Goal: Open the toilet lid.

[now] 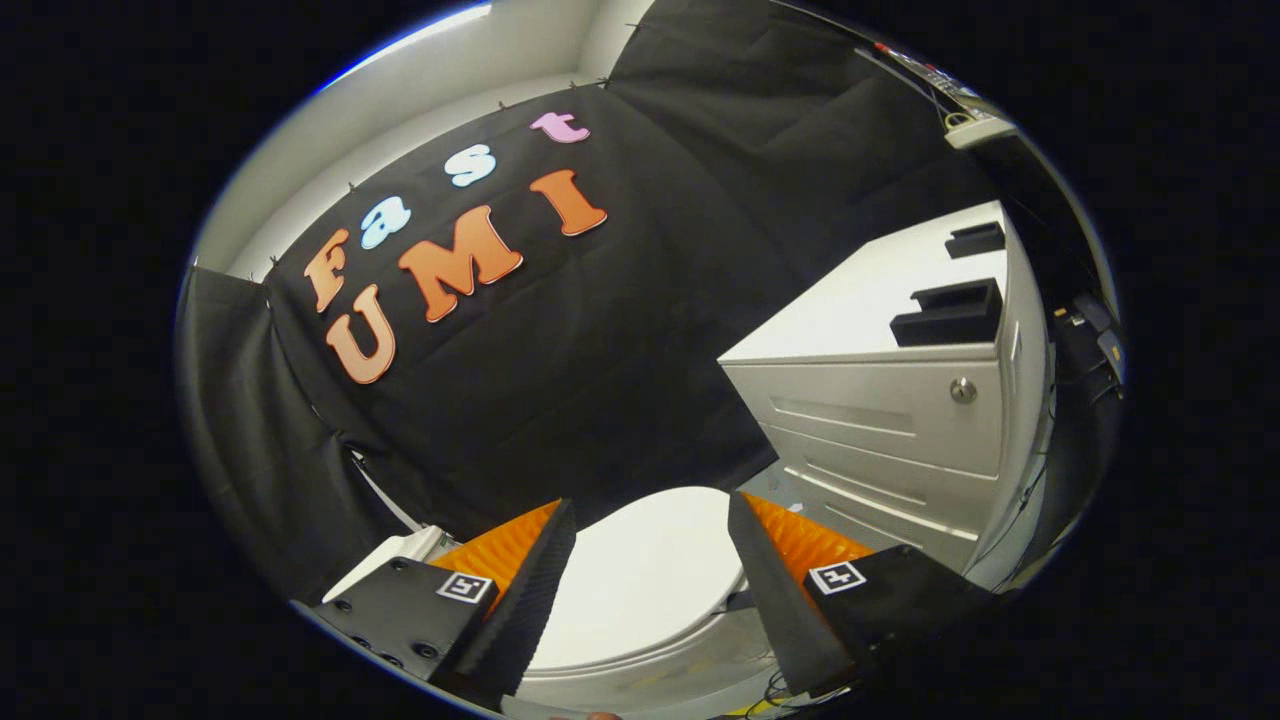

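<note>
Jaws spread wide, gripping nothing, with the gripper [650,520] held above the toilet. Framed between the two fingers [535,590]: the white toilet lid [640,590], lying flat and closed on the bowl, just ahead of and below the tips, not touched by either one. Beyond the lid, black cloth wall [600,380] hanging down to the floor. Beside the toilet, past the right finger: a white drawer cabinet [900,420] with a round metal lock, topped by two black holders [950,315]. Near the left finger, a white cistern corner [405,550], partly hidden.
</note>
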Demonstrator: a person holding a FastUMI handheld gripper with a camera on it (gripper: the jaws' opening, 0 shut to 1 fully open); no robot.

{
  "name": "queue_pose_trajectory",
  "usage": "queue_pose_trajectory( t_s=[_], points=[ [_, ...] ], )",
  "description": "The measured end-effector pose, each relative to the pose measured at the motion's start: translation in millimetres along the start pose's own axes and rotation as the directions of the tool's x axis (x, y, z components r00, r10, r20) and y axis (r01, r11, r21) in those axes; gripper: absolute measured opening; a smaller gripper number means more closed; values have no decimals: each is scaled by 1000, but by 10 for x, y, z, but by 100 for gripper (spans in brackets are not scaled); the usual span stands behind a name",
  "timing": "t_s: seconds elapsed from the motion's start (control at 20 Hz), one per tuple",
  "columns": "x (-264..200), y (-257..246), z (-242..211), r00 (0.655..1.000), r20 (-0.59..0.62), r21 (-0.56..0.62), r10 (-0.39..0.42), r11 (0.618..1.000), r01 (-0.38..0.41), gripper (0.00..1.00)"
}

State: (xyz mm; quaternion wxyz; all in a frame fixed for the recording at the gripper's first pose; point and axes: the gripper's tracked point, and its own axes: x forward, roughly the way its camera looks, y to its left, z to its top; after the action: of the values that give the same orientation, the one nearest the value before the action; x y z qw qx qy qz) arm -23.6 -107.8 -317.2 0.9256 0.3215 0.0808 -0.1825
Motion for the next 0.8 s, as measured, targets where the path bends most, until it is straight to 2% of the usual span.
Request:
queue_pose_trajectory(
  t_s=[0.1,0.3,0.5,0.8],
  points=[
    [48,-126,-198,1000,-15,36,-14,999,15,99],
    [152,-394,-608,996,-68,37,-59,997,62,99],
    [236,-554,-778,995,-73,128,-71,988,80,99],
    [422,-832,-1113,988,-112,206,-109,970,130,99]
  ],
)
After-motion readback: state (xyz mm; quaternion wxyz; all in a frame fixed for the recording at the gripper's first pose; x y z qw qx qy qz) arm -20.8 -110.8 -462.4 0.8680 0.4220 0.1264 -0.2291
